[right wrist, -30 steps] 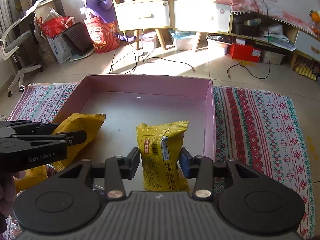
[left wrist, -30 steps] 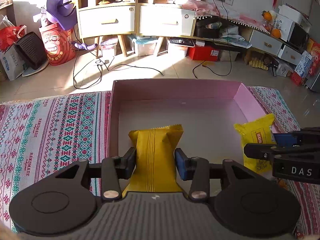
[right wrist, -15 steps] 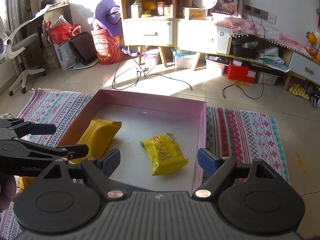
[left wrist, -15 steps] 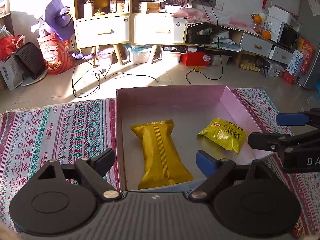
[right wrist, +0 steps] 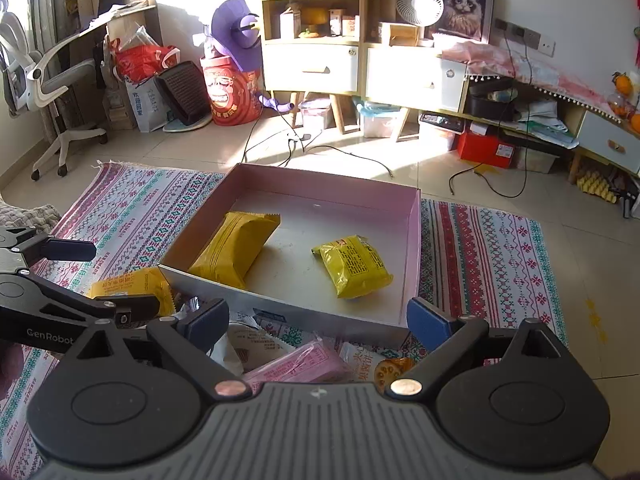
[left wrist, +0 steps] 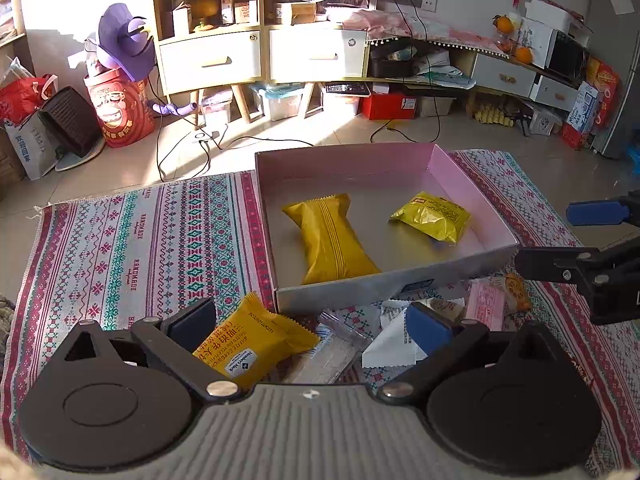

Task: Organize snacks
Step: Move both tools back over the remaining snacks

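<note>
A pink box stands on the patterned rug. Two packs lie flat in it: a dark yellow ribbed pack on the left and a bright yellow printed pack on the right. My left gripper hangs before the box's near wall, jaws opening wide and holding nothing. Beneath it on the rug lies a yellow waffle pack. My right gripper is likewise opening and empty, above a pink pack.
More loose wrappers lie before the box: a clear one, a white packet, a lotus-root packet. The rug spreads to both sides. Cables, cabinets, a red bucket and an office chair stand beyond.
Both grippers let go of their yellow packs, which now lie flat in the box. Both pulled back and up out of the box, jaws spreading wide. Loose snacks came into view.
</note>
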